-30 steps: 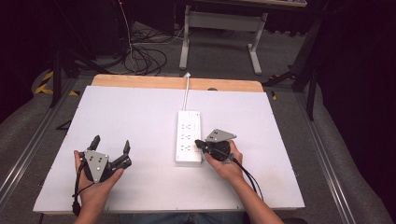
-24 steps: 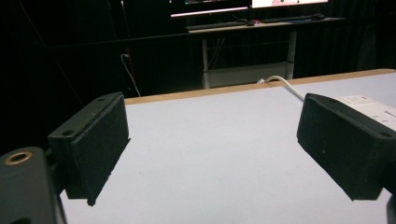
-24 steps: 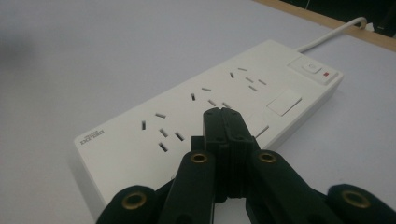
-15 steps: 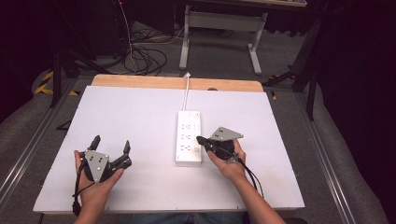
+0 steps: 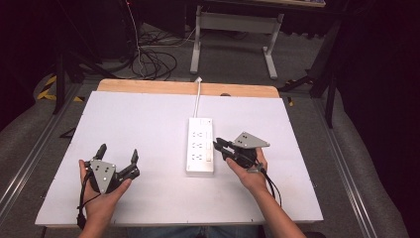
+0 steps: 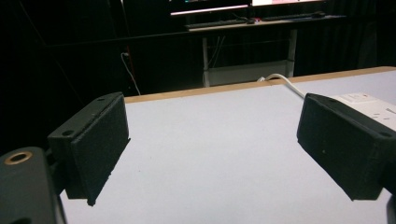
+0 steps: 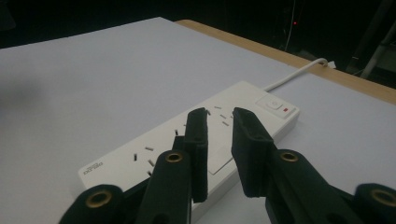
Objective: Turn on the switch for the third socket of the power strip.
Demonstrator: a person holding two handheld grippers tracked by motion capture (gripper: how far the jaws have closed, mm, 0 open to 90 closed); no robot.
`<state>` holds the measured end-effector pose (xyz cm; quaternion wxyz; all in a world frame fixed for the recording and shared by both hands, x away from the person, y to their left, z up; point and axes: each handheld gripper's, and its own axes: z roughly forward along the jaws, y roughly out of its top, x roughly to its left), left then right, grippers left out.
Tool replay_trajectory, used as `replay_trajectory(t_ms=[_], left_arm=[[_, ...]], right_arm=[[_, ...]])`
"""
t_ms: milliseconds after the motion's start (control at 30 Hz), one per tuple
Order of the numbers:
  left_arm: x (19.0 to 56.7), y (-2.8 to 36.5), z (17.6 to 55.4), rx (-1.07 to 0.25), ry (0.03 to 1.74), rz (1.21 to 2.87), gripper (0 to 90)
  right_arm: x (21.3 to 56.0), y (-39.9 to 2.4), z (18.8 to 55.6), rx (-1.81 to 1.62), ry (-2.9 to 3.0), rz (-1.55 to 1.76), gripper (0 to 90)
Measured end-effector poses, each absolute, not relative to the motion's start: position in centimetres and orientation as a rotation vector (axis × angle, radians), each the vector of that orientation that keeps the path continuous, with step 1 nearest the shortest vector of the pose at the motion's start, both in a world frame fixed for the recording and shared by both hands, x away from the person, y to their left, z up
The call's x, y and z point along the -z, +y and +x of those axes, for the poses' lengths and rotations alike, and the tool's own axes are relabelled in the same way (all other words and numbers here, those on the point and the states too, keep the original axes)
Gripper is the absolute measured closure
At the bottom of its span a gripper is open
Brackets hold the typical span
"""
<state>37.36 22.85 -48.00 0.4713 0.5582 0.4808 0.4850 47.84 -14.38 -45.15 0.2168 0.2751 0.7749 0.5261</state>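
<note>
While right gripper (image 5: 221, 147) jaws part narrowly, empty, over the glossy white oblong power strip (image 5: 200, 144), left gripper (image 5: 118, 153) gapes wide

Table evenly lit; surroundings dark; pictures slightly soft.

Left gripper (image 6: 212, 154) over white table (image 6: 210, 154), jaws spread wide, nothing between. White power strip (image 6: 373, 105) lying flat on table, partly hidden behind right-hand jaw. White cable (image 6: 282, 80) runs from power strip toward table's wooden far edge (image 6: 196, 92). Beyond that edge, dark room, desk frame (image 6: 247, 56).
</note>
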Motion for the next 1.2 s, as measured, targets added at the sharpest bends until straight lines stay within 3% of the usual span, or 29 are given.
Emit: replay_trajectory(t_ms=[867, 1200], left_arm=[[48.0, 22.9, 37.4, -1.19, 1.18, 1.364, 9.8], [48.0, 22.9, 37.4, -1.194, 1.179, 1.363, 9.8]], right_arm=[[43.7, -19.5, 47.7, -1.499, 1.947, 0.847, 50.8], [43.7, -20.9, 47.7, -1.506, 1.898, 0.884, 36.3]])
